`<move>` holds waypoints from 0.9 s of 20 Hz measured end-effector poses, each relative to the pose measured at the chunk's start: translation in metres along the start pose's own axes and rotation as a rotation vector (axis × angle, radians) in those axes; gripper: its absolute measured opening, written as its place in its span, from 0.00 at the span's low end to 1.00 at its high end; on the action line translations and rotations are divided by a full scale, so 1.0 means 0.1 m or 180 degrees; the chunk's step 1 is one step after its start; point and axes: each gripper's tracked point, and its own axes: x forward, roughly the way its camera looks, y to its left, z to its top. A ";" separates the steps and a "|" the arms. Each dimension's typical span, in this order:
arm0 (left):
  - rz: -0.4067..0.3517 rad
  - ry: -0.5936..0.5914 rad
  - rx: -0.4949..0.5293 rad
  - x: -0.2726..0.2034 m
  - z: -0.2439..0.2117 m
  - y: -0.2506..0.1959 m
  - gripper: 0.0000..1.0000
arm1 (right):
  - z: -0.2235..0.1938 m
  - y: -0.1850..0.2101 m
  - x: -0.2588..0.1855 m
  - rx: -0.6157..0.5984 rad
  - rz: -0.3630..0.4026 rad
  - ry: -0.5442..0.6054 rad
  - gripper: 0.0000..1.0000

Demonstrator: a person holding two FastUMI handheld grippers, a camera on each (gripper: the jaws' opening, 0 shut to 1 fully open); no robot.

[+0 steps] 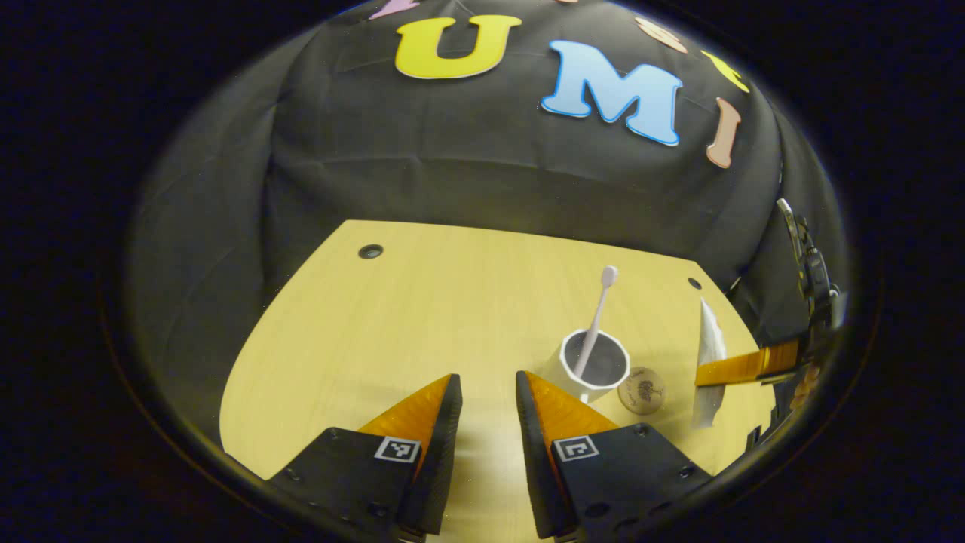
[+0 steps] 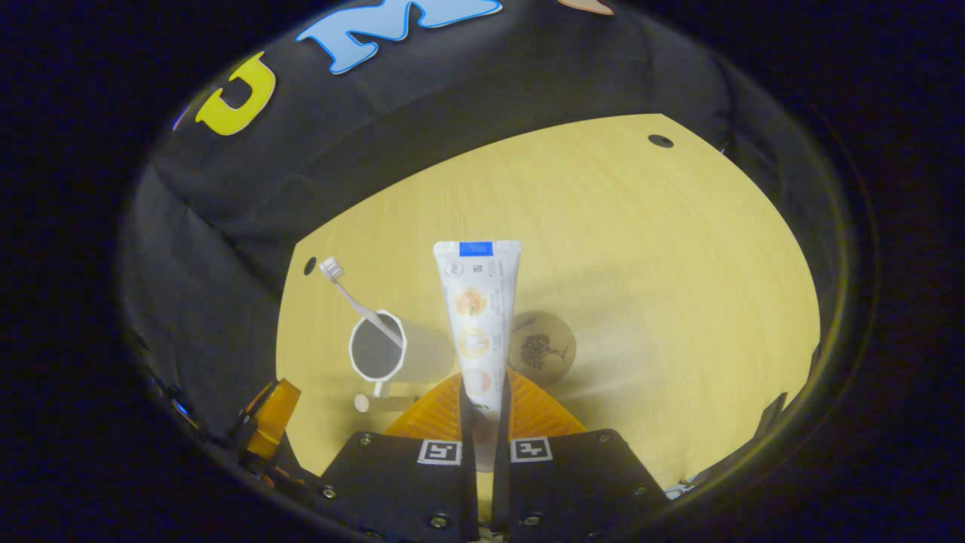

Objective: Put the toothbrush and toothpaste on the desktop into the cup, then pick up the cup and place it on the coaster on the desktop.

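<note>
A white cup [image 1: 595, 366] stands on the wooden desktop [image 1: 422, 317] with a white toothbrush [image 1: 599, 313] leaning inside it, head up. A round wooden coaster [image 1: 641, 390] lies just right of the cup. My left gripper [image 1: 488, 388] hovers open to the left of the cup, nothing between its fingers. My right gripper [image 2: 483, 400] is shut on a white toothpaste tube [image 2: 476, 317], held upright above the desktop near the cup [image 2: 378, 348] and coaster [image 2: 541, 341]. The left gripper view shows that tube [image 1: 709, 354] at the far right, in the right gripper's fingers [image 1: 746, 366].
Black cloth walls close in the back and sides of the desktop. Small dark holes [image 1: 370, 251] sit near the desktop's far corners. A wide stretch of bare desktop [image 2: 678, 249] lies to the right of the coaster in the right gripper view.
</note>
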 end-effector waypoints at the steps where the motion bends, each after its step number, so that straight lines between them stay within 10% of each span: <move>1: 0.0065 -0.0016 -0.0036 -0.10 -0.02 0.14 0.51 | 0.08 0.10 0.03 0.0025 0.0039 -0.0029 0.09; 18: 0.1075 -0.0028 -0.0583 -1.32 -0.57 1.86 0.48 | 0.49 0.96 0.61 -0.0041 0.0270 -0.0641 0.09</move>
